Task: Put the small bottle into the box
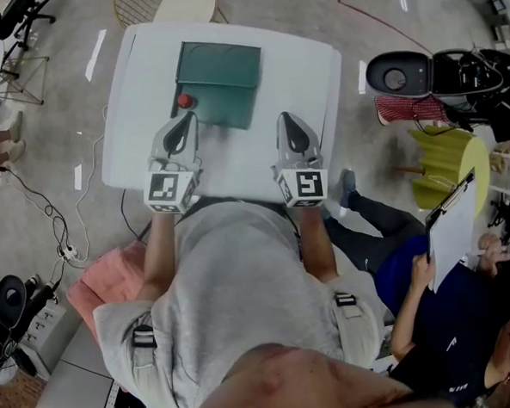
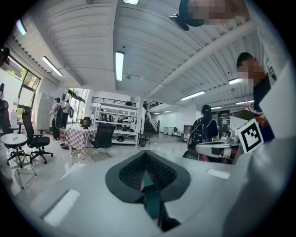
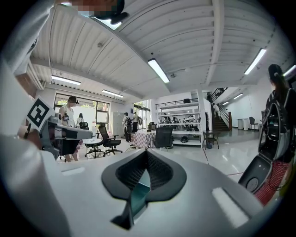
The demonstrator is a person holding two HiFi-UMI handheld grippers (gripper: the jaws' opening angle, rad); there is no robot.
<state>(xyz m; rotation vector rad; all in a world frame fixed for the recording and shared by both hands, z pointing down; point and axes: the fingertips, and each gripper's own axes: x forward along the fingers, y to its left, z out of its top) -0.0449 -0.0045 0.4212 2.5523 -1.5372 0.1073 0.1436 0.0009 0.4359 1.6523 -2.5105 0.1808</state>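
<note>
Grey T-shirt (image 1: 242, 277), pale-grey left gripper (image 1: 183, 119) and right gripper (image 1: 285, 119), black-and-white marker cubes (image 1: 170, 188).

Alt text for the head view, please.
Seen from above, a person holds the left hand-held gripper and right hand-held gripper, both shut, over a white table; beyond them sit a green box and a red-capped small bottle.

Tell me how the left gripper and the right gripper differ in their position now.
The left gripper points at the small red-topped bottle beside the green box; the right gripper points at bare table. The left gripper's tip nearly reaches the box; the right gripper's is clear of it. Both are over the table, jaws shut, empty.
</note>
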